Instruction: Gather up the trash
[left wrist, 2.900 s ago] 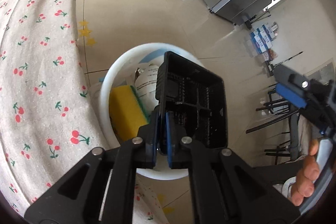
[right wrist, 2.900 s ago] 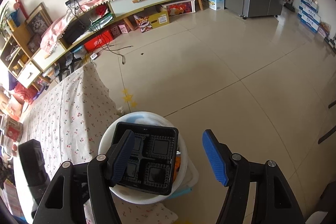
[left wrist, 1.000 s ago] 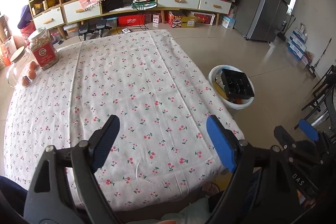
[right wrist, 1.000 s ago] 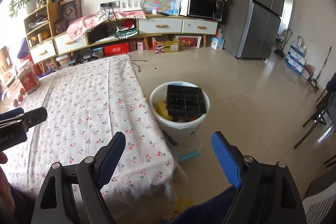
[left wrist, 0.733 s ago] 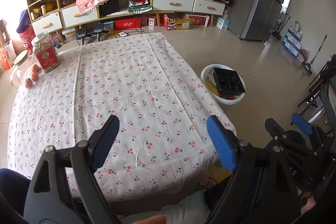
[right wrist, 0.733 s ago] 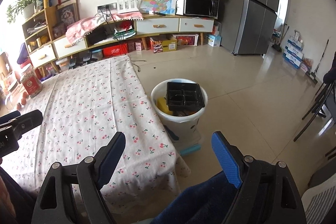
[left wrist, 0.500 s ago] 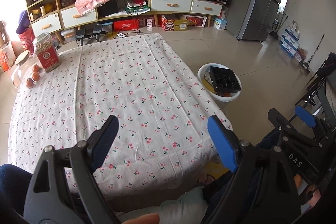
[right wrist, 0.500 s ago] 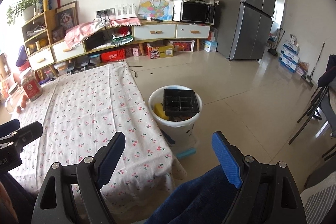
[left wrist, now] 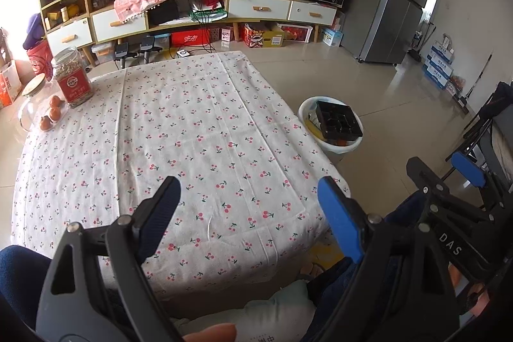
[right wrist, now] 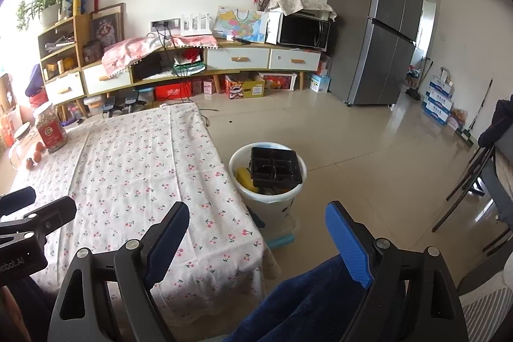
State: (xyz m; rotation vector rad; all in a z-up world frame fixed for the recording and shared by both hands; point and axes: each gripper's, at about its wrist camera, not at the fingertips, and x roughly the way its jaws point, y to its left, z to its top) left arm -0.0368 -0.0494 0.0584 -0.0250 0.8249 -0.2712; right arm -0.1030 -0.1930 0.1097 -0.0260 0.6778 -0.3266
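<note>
I see left gripper (left wrist: 247,210) and right gripper (right wrist: 256,229) angled down over table (left wrist: 192,117), jaws apart, empty.

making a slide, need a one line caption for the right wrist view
Open right tongs above the cherry-print tablecloth, black tray resting atop the full white bin.

A home, probably the living-dining room: fridge (right wrist: 381,31), microwave (right wrist: 303,31), drawer sideboard (right wrist: 237,58), cherry-print tablecloth (left wrist: 179,133).
</note>
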